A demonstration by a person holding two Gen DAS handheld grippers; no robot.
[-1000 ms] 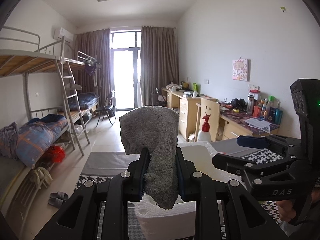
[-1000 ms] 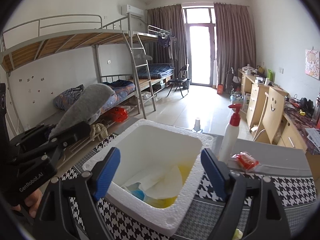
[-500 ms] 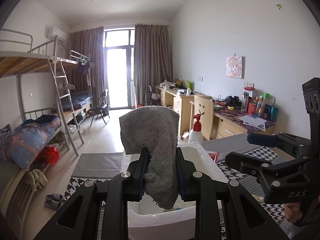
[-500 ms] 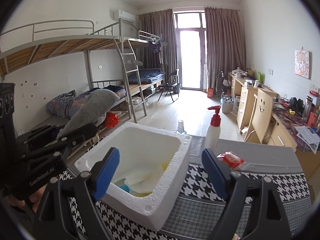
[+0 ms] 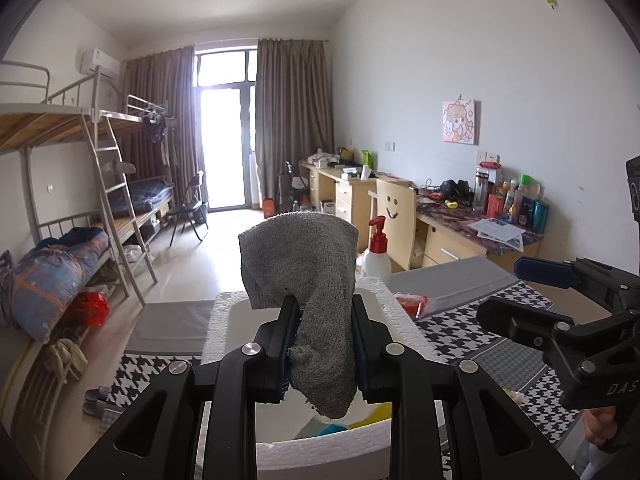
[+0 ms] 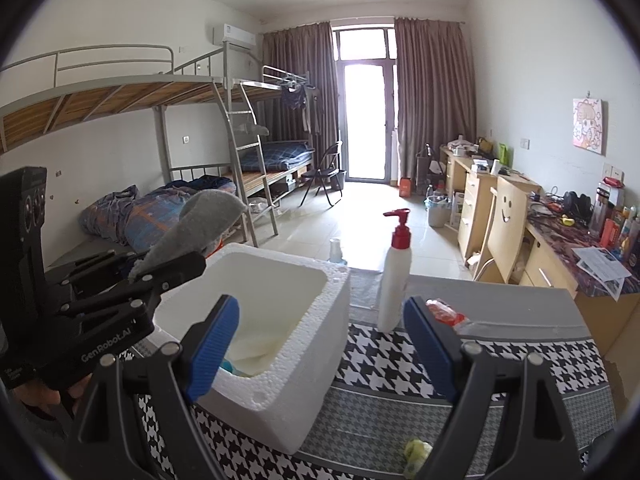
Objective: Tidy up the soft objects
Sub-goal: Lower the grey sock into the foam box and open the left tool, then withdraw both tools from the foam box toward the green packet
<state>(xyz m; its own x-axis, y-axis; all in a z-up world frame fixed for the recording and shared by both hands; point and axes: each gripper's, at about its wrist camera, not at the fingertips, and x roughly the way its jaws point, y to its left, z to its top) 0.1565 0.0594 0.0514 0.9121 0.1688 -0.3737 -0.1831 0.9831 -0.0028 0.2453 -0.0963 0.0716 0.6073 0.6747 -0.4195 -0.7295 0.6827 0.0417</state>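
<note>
Left claw (image 5: 322, 344) pinching grey sock (image 5: 310, 280), poised above foam box (image 6: 280, 344); release pending. Right claw (image 6: 320, 344) spread, empty. Box already holds items; small yellow-green item (image 6: 416, 450) below right claw remains on tabletop (image 6: 400, 408).

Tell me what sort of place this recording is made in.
Most likely a student dormitory room: metal bunk beds with a ladder line one wall, a row of cluttered wooden desks lines the other, and a curtained glass door closes the far end.
</note>
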